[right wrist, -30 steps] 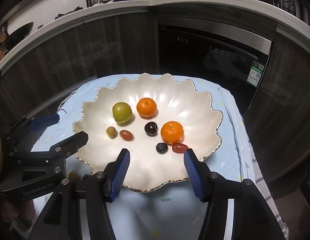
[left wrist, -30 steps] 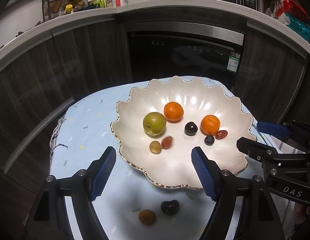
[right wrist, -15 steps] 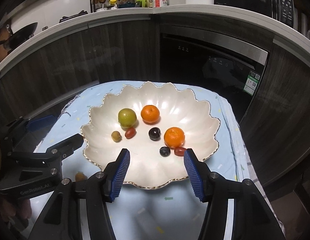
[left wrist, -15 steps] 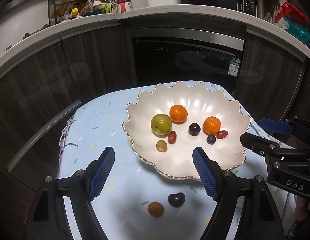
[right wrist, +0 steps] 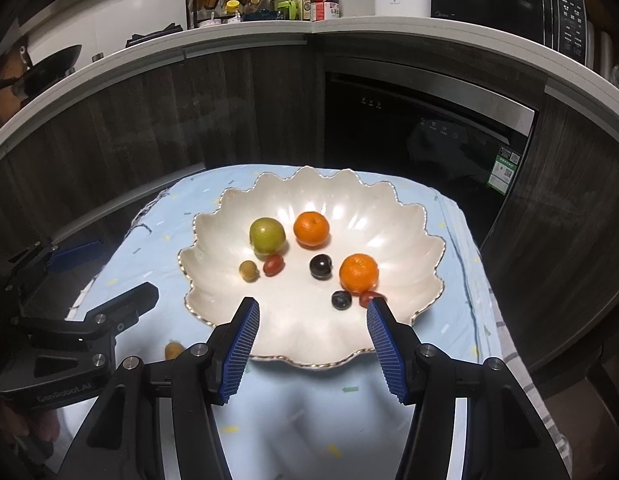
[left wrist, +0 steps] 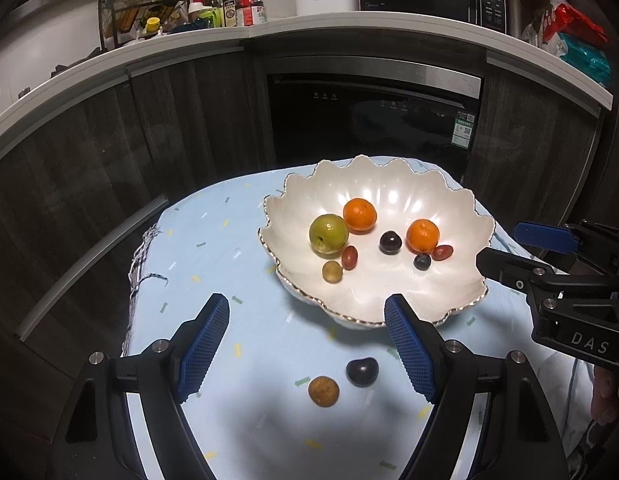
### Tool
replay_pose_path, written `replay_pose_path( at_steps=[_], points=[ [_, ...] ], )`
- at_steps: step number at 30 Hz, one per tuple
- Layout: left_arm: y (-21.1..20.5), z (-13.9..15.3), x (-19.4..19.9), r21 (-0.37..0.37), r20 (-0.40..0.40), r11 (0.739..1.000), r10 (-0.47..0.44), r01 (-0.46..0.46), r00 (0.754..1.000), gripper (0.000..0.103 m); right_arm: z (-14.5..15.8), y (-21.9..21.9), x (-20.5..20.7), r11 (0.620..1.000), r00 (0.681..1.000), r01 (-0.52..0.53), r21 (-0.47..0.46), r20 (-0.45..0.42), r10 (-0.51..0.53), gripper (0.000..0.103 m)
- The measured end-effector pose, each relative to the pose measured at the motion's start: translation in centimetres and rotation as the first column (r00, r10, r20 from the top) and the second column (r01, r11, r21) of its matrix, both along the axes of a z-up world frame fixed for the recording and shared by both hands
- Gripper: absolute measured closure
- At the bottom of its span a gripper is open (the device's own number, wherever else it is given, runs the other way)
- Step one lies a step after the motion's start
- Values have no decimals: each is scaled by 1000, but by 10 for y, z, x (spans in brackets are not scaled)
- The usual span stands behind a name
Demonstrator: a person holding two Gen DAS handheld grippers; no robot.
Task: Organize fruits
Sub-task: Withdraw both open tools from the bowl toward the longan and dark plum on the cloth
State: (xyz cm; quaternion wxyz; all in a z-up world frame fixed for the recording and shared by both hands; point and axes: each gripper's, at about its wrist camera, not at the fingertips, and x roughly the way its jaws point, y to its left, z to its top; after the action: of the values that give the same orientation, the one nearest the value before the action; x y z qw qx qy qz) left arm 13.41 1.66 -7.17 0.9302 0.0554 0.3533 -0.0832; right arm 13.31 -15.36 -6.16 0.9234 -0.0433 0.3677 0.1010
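Note:
A white scalloped bowl (left wrist: 393, 300) (right wrist: 409, 232) sits on a light blue cloth and holds a green fruit (left wrist: 328, 234) (right wrist: 267, 234), two oranges (left wrist: 359, 215) (left wrist: 422, 235), a dark plum (left wrist: 390, 242) and several small fruits. On the cloth in front of the bowl lie a brown round fruit (left wrist: 323, 391) and a dark plum (left wrist: 362, 371). My left gripper (left wrist: 307, 344) hangs open above these two, empty. My right gripper (right wrist: 311, 346) is open over the bowl's near rim, empty. The brown fruit (right wrist: 172, 350) peeks out beside its left finger.
The blue cloth (left wrist: 213, 248) covers a small table whose edges drop off on the left and right. Dark cabinets and a black oven (left wrist: 373, 120) stand behind it. A countertop (left wrist: 309, 24) carries bottles, a rack and a microwave.
Both grippers have drawn back from the bowl, which now looks smaller and farther. The two loose fruits on the cloth show more fully between the left fingers.

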Motion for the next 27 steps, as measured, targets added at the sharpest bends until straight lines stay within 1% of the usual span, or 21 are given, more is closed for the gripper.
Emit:
replay_pose_path(
  at_steps=[13, 19, 27],
  points=[
    [10, -11, -18, 20, -14, 999, -35, 35, 999, 23, -9, 18, -14, 1000, 1000, -27, -16, -10, 27, 46],
    [13, -22, -24, 36, -30, 998, -55, 56, 998, 23, -15, 26, -20, 999, 999, -41, -31, -16, 40, 46],
    [15, -38, -29, 37, -47, 997, -71, 73, 996, 23, -26, 32, -28, 998, 998, -60, -34, -32, 58, 46]
  ],
)
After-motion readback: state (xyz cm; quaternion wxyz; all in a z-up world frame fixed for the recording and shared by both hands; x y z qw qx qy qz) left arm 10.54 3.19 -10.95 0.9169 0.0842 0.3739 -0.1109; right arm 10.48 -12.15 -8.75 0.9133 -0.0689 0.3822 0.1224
